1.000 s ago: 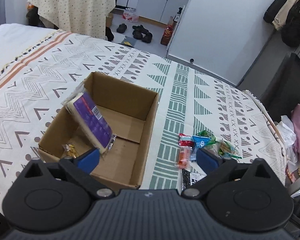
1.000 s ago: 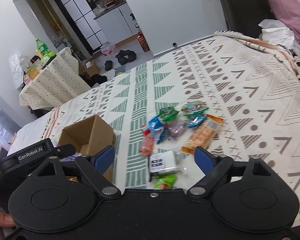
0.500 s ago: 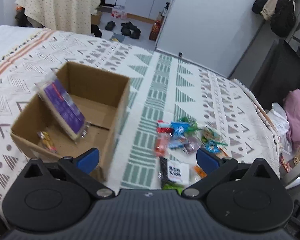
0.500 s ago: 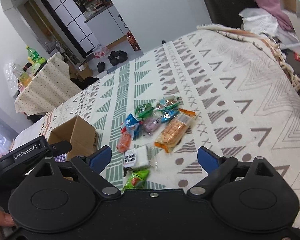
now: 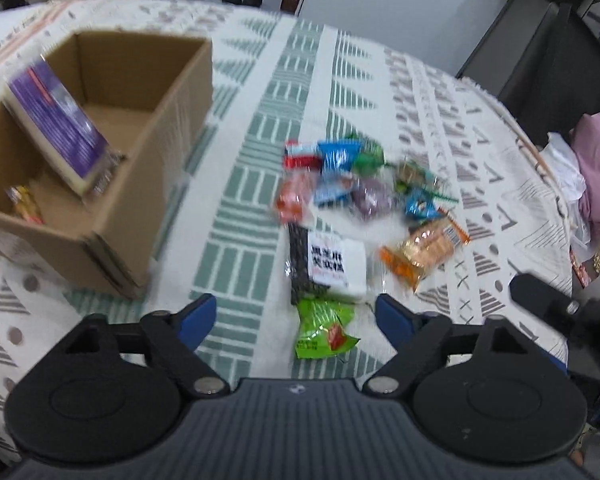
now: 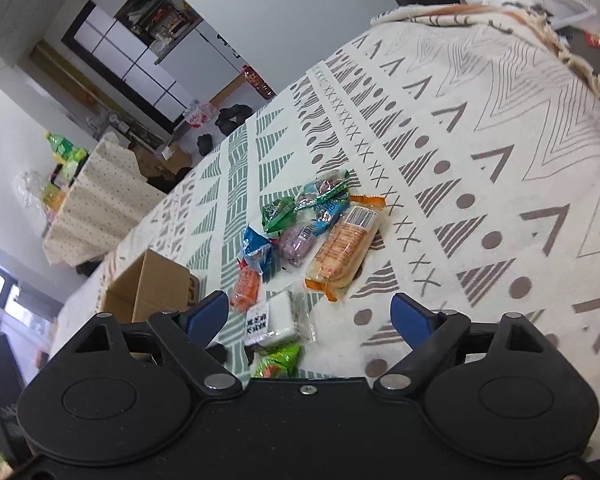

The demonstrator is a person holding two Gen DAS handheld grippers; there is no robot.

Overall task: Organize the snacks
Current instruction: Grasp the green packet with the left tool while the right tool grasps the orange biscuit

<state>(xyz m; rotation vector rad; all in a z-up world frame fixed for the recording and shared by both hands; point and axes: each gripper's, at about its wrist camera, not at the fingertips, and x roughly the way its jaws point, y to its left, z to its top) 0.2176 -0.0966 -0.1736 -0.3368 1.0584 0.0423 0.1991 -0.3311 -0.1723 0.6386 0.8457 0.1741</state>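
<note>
Where it leans, purple packet (image 5: 56,116) occupies cardboard box (image 5: 156,92).

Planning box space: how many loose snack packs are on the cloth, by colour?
Green packs: 3
Blue packs: 3
Orange packs: 2
Red pack: 1
Purple pack: 1
White pack: 1
Total: 11, roughly; picture blurred

A bed (image 5: 440,92) with a patterned cover is carrying an open cardboard box (image 5: 148,184) and, beside it, scattered snack packets (image 5: 340,200).

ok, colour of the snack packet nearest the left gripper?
Bright green packet with a red patch; clearest in the left wrist view.
</note>
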